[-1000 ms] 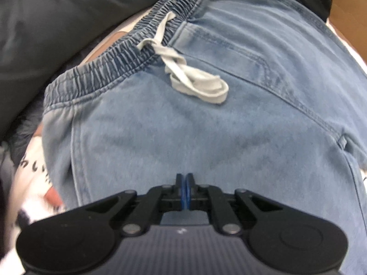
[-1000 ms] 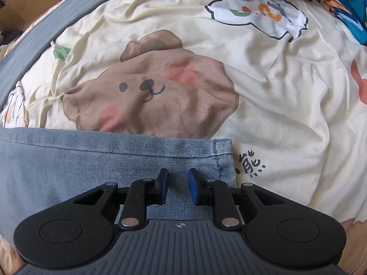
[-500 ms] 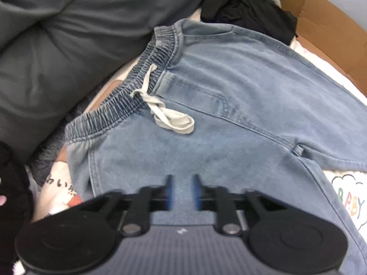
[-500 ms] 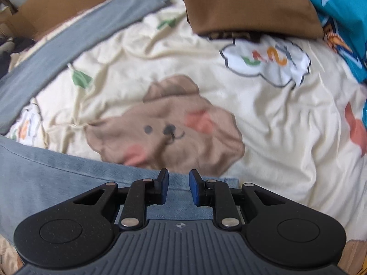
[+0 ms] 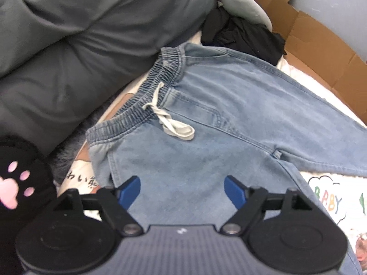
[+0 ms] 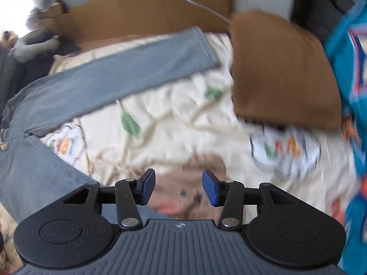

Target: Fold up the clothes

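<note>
The jeans (image 5: pixel 206 123) lie flat on a bed under a cream cartoon-print sheet (image 6: pixel 183 105), waistband toward 11 o'clock in the left wrist view with a white drawstring (image 5: pixel 174 123) looped on the denim and the two legs spreading toward 3 and 5 o'clock. The left gripper (image 5: pixel 182 190) hovers over the seat of the jeans with its blue pads spread wide and empty, and the right gripper (image 6: pixel 179 189) is likewise spread and empty above the bear print, one jeans leg at its 9 o'clock. Around the bed sit a grey cushion (image 5: pixel 80 41) at 10 o'clock, a black garment (image 5: pixel 243 34) and cardboard (image 5: pixel 321 52) at 1 o'clock, and in the blurred right view a brown folded cloth (image 6: pixel 279 73) at 1 o'clock beside a teal garment (image 6: pixel 351 73).
</note>
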The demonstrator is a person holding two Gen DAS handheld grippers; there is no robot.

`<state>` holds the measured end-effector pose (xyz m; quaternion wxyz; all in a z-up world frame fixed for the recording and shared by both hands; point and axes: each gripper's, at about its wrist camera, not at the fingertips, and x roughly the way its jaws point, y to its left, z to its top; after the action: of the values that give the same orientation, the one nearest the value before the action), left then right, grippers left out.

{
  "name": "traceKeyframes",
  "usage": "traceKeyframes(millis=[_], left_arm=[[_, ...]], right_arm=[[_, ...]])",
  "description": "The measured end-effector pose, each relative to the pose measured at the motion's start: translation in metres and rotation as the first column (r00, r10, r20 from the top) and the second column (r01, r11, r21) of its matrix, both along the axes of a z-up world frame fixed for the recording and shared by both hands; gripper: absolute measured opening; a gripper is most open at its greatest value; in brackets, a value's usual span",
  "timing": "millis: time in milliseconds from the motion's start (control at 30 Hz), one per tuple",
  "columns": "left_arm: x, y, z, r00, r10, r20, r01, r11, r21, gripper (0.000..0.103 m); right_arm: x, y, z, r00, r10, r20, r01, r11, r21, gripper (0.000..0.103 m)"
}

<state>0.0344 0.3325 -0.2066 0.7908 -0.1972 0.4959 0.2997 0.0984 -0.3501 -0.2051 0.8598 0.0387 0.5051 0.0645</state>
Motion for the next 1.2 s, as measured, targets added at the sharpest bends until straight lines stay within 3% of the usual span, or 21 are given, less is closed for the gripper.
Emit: traceKeyframes(millis=[233, 400, 533, 600, 833, 1000, 1200], left_arm=[[-0.023, -0.003, 0.014, 0.999, 0.033, -0.014, -0.033, 0.999, 0.011, 0.083], [-0.036, -0.010, 0.023, 0.999, 0.037, 0.003, -0.037, 0.999, -0.010, 0.083], [-0.041, -0.018, 0.036, 1.000, 0.018, 0.001, -0.018, 1.000, -0.022, 0.085], [-0.043, -0.023, 0.047, 1.000, 0.004, 0.005, -0.003, 1.000, -0.019, 0.086], [-0.054, -0.033, 0.089, 1.000, -0.021, 0.022, 0.021, 1.000, -0.011, 0.088], [-0.065, -0.031, 0.121, 0.999, -0.002, 0.037, 0.001, 1.000, 0.007, 0.088], [-0.074, -0.034, 0.149, 0.999, 0.010, 0.049, -0.010, 1.000, 0.017, 0.088]], right_arm=[[0.046, 0.013, 0.081, 0.986, 0.157, 0.057, -0.154, 0.987, -0.045, 0.053], [0.062, 0.023, 0.118, 0.984, 0.162, 0.073, -0.158, 0.986, -0.056, 0.054], [0.059, 0.035, 0.132, 0.991, 0.115, 0.066, -0.111, 0.992, -0.060, 0.056], [0.053, 0.041, 0.140, 0.996, 0.066, 0.065, -0.062, 0.996, -0.064, 0.063], [0.016, 0.051, 0.163, 0.993, -0.045, 0.114, 0.037, 0.997, 0.072, 0.069], [-0.013, 0.057, 0.157, 0.987, -0.072, 0.142, 0.049, 0.986, 0.157, 0.070], [-0.017, 0.075, 0.157, 0.988, -0.027, 0.149, 0.007, 0.991, 0.135, 0.070]])
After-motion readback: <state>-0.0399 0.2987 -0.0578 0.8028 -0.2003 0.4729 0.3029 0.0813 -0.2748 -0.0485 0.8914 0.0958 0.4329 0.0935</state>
